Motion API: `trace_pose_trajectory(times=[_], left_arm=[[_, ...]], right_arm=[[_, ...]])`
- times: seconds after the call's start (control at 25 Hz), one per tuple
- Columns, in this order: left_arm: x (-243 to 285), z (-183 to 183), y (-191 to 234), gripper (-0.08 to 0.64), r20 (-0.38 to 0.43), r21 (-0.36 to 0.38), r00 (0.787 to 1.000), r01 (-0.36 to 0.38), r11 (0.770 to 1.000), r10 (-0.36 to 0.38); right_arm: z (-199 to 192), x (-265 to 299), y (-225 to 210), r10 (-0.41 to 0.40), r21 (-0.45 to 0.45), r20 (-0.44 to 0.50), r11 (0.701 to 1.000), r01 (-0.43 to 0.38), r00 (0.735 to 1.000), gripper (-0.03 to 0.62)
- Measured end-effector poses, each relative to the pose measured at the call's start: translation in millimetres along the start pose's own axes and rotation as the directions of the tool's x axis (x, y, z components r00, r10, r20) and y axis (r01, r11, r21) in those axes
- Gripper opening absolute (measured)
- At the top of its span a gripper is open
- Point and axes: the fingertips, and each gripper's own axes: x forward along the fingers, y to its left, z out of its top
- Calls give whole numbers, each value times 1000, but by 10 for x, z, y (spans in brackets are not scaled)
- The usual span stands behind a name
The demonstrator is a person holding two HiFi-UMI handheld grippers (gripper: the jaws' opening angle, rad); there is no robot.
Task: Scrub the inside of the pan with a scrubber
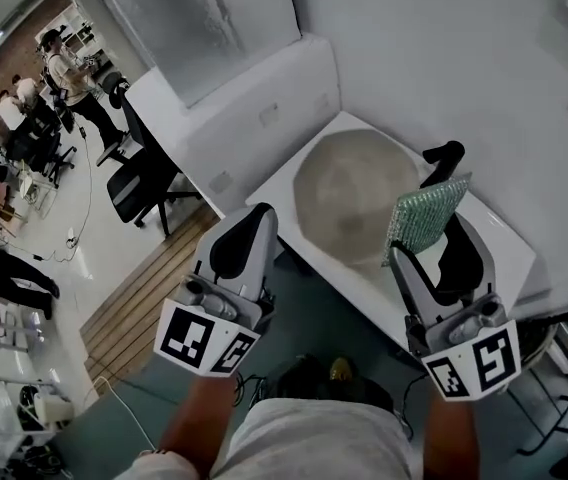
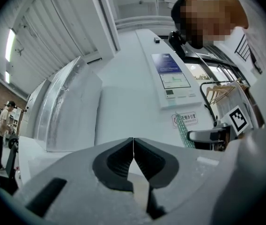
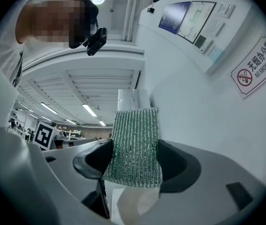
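Note:
A round, grey-beige pan (image 1: 352,193) lies in a white basin (image 1: 494,243) ahead of me, its black handle (image 1: 442,156) pointing to the back right. My right gripper (image 1: 432,236) is shut on a green ribbed scrubber (image 1: 427,211), which stands upright above the pan's right rim. In the right gripper view the scrubber (image 3: 135,135) is pinched between the dark pads (image 3: 93,161), and the right gripper (image 3: 134,146) points slightly upward at the wall. My left gripper (image 1: 257,216) hovers left of the basin, off the pan. Its jaws meet with nothing between them (image 2: 133,142).
A white wall rises behind the basin with a control panel (image 2: 173,78) and a no-smoking sign (image 3: 257,67). A frosted partition (image 2: 70,109) stands to the left. A black office chair (image 1: 139,183) and several people (image 1: 69,73) are at the far left.

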Motion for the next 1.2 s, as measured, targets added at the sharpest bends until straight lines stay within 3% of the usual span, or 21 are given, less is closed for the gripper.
trace_pose_trajectory(times=[0.6,1.2], left_arm=[[604,-336,513,17,-58,49,998,35,998,-33],[1171,-908,1041,25,-174,16,971,167,986,-162]], right_arm=[[-235,647,-245,-77,-22,-50,997,75,996,304],[-532,1247,-451,-228,-76,-107,972,221,968,304]])
